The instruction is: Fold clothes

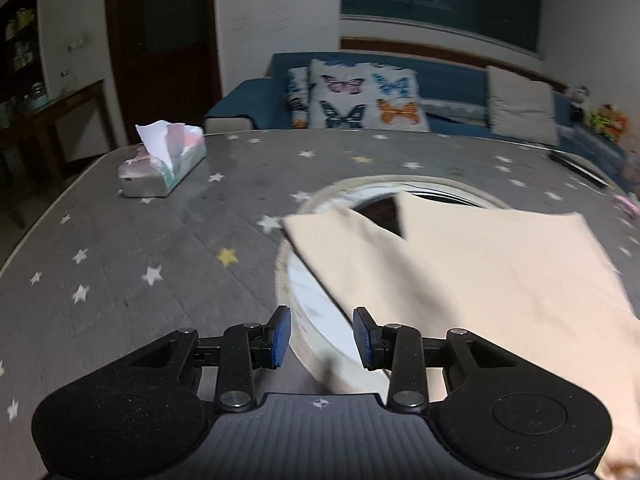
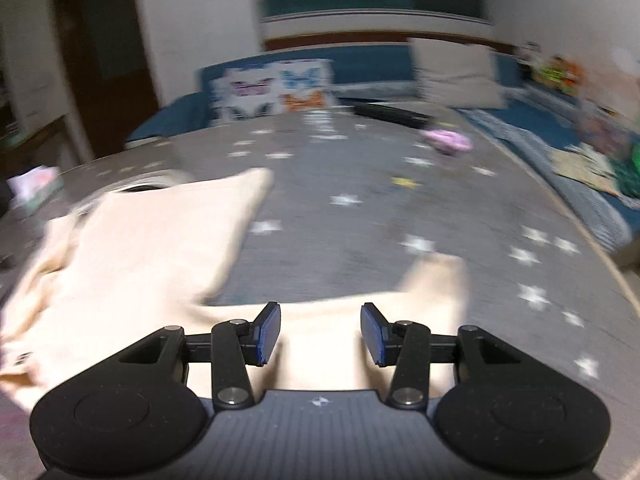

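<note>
Cream garment (image 1: 492, 276) lies spread on the grey star-print table (image 1: 132, 248), partly draped over a round turntable (image 1: 316, 316) set in the table. Left gripper (image 1: 322, 338) hovers over the turntable's near rim, just left of the garment, jaws apart, nothing between them. Right gripper (image 2: 320, 334) hangs above a strip of the same garment (image 2: 144, 244), jaws spread, empty; view is motion-blurred. Tissue box (image 1: 164, 164) sits far left of the turntable. Pink item (image 2: 448, 140) beyond the garment, well apart.
</note>
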Tool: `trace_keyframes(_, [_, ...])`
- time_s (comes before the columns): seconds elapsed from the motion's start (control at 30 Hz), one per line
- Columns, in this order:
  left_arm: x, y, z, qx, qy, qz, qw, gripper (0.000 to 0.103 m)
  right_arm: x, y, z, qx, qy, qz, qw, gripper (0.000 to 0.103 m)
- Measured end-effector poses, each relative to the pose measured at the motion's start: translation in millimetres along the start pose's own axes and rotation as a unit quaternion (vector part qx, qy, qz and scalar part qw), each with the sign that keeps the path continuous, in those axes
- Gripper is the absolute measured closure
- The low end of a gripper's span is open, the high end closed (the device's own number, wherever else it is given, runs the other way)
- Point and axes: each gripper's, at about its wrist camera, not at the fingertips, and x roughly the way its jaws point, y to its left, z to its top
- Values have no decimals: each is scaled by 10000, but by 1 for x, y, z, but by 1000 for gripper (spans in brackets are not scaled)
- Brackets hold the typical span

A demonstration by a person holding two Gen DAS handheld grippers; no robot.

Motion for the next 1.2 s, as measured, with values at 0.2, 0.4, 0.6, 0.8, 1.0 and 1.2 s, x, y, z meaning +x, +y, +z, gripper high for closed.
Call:
trace_keyframes(0.2, [48,9,26,-151,79,279,9995,66,5,60,10,-628,154,987,9930,58])
trace_keyframes(0.4, [91,16,44,-222,137,426,9987,67,7,120,16,-1387,239,1747,9745,57])
trace_keyframes(0.6, [111,19,55,-209,41,255,9994,86,0,168,14,-2091,265,2404,9475,53])
trace_keyframes(0.8, [101,22,53,-227,-222,411,9986,99,-5,211,0,-2745,320,2868,9172,53])
trace_keyframes(1.0, [61,56,47,-498,-598,885,9930,99,-4,248,-27,-3436,358,2981,8898,54])
trace_keyframes(1.2, [44,91,36,-718,-493,1155,9895,99,11,266,-51,-3853,377,2670,8825,67])
